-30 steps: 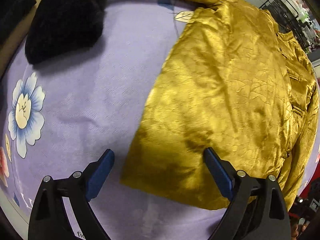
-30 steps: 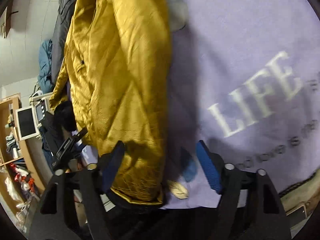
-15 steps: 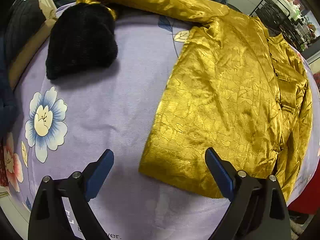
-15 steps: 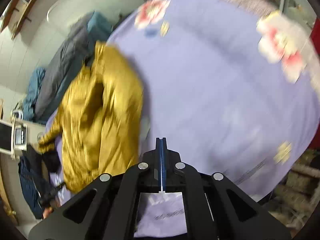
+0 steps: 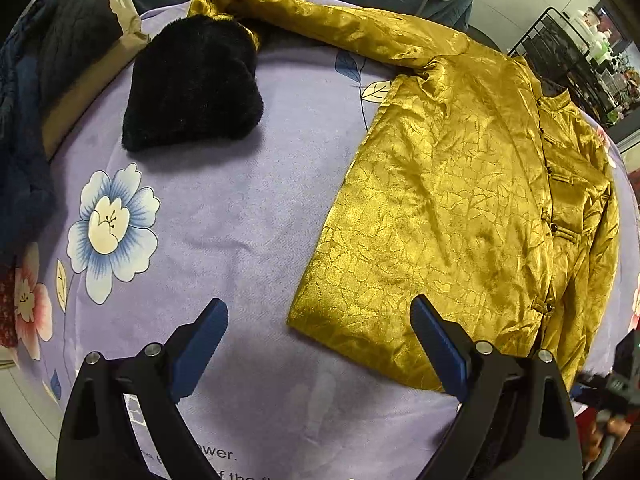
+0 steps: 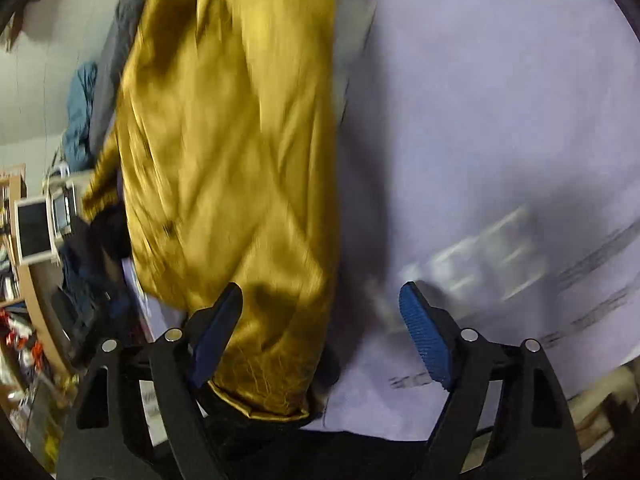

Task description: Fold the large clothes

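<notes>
Two grippers hover with jaws spread wide, grasping nothing. A gold satin jacket (image 5: 452, 208) lies flat on a lavender floral blanket (image 5: 208, 208), one sleeve reaching toward a black furry cuff (image 5: 192, 84). The left gripper (image 5: 320, 344) hangs over its hem; the right gripper (image 6: 320, 320), blurred, seems over a sleeve end.

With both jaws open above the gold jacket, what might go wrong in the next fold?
1. The long sleeve lies stretched toward the black fuzzy garment, its cuff beside it; pulling the sleeve in may drag that garment along.
2. The gold jacket looks glossy and likely slippery, so a pinch by the left gripper at the hem may slip.
3. The right gripper view is blurred, so it may miss its edge.
</notes>
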Tool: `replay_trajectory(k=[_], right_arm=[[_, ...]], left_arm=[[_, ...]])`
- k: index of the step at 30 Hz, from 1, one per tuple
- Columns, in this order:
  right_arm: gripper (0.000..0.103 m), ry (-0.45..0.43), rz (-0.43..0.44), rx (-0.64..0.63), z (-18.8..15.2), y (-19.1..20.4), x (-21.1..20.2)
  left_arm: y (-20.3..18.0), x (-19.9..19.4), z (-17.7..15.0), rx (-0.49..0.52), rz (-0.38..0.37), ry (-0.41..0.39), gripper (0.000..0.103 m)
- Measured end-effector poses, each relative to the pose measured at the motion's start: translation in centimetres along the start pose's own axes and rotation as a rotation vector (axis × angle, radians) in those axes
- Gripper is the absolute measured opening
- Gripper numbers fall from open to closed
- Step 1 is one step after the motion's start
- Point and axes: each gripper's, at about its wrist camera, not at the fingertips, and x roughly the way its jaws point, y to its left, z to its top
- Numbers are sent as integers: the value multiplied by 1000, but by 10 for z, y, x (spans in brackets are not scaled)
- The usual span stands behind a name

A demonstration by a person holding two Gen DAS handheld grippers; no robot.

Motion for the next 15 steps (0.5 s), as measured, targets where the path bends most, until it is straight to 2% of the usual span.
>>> replay_trajectory(k=[3,4,5,6,8,11,15], right_arm=[[48,76,26,-56,-16,11,46],[23,90,39,-73,-21,13,43],[11,91,43,-85,-25,14,42],[10,61,43,-96,-23,15,46],[4,-8,45,-112,-16,14,28],[3,-141,42,-101,10,0,-32],[3,-379,-79,-85,51,-25,-123]], left_arm=[[-4,-1,2,0,-3,2,90],[-5,-1,2,3,-1,2,90],[-7,-2,2,5,1,1,90],[-9,-2,3,6,-1,0,90],[-14,-2,4,9,-5,-2,90],[-18,-3,4,14,-10,-9,90],[-21,-2,4,18,-12,-6,90]])
